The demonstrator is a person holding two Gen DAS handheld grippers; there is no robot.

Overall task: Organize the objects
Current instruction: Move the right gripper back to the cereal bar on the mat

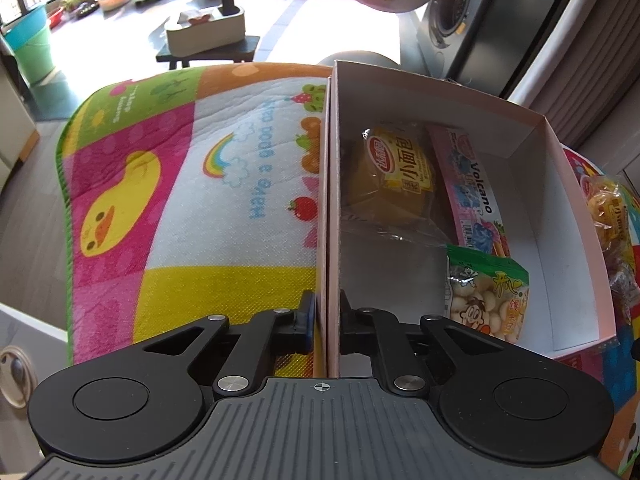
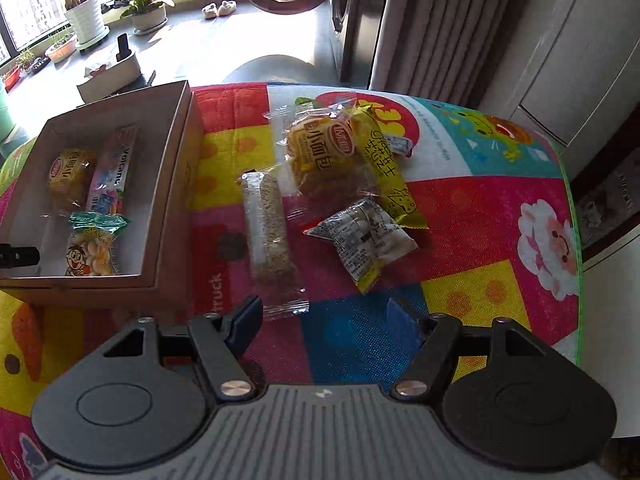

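My left gripper (image 1: 327, 320) is shut on the left wall of a pink-sided cardboard box (image 1: 332, 200), one finger outside and one inside. Inside the box lie a yellow bun packet (image 1: 400, 176), a pink Volcano packet (image 1: 472, 188) and a green biscuit bag (image 1: 486, 296). In the right wrist view the same box (image 2: 168, 200) sits at the left of the mat. My right gripper (image 2: 324, 320) is open, low over the mat, just in front of a long cereal bar (image 2: 268, 224). A bun packet (image 2: 324, 152), a yellow stick packet (image 2: 384, 168) and a small grey-printed bag (image 2: 364, 240) lie beyond it.
Everything rests on a colourful cartoon play mat (image 2: 480, 216) over a rounded table. More loose snacks (image 1: 608, 208) show right of the box. Beyond the table are a washing machine (image 1: 452, 12), curtains (image 2: 440, 24), a low stool with a tissue holder (image 1: 204, 32) and plant pots (image 2: 86, 16).
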